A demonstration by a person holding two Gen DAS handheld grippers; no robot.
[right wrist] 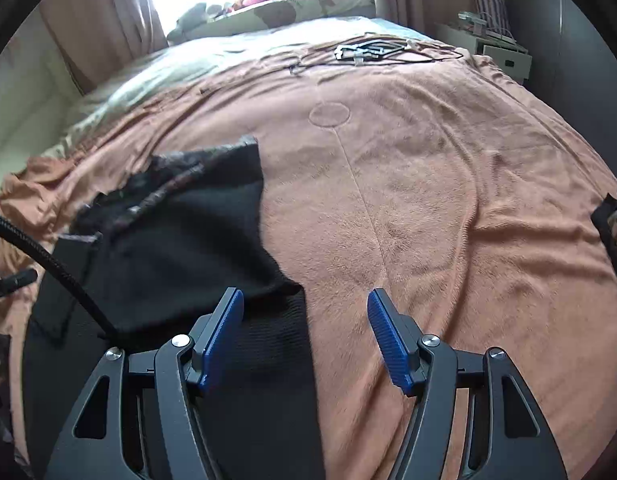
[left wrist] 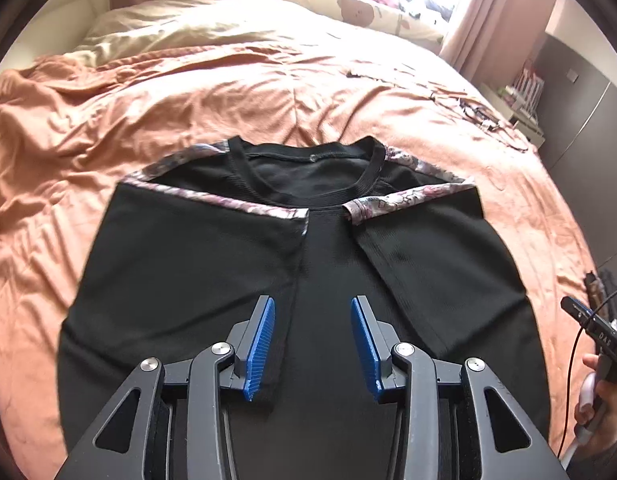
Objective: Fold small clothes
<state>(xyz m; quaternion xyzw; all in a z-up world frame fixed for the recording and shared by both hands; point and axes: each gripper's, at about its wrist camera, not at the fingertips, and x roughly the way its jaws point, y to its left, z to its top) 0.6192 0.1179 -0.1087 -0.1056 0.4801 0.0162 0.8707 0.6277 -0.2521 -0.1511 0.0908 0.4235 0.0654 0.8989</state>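
Observation:
A black T-shirt (left wrist: 212, 272) with floral shoulder strips lies flat on the orange blanket (left wrist: 88, 128), neck away from me. Both sleeves and side panels are folded in toward its middle. My left gripper (left wrist: 313, 304) hovers open over the shirt's lower middle, nothing between its blue pads. In the right wrist view the same black T-shirt (right wrist: 188, 240) fills the left side, its right edge running down the blanket (right wrist: 428, 220). My right gripper (right wrist: 306, 300) is open above that edge, one finger over cloth, one over blanket, holding nothing.
Cables and small items (right wrist: 368, 50) lie on the far part of the bed. Pillows and clutter (left wrist: 348, 4) sit by the bright window. A white bedside cabinet (right wrist: 496, 52) stands at the right. A hand with the other gripper's handle (left wrist: 600, 380) shows at the right edge.

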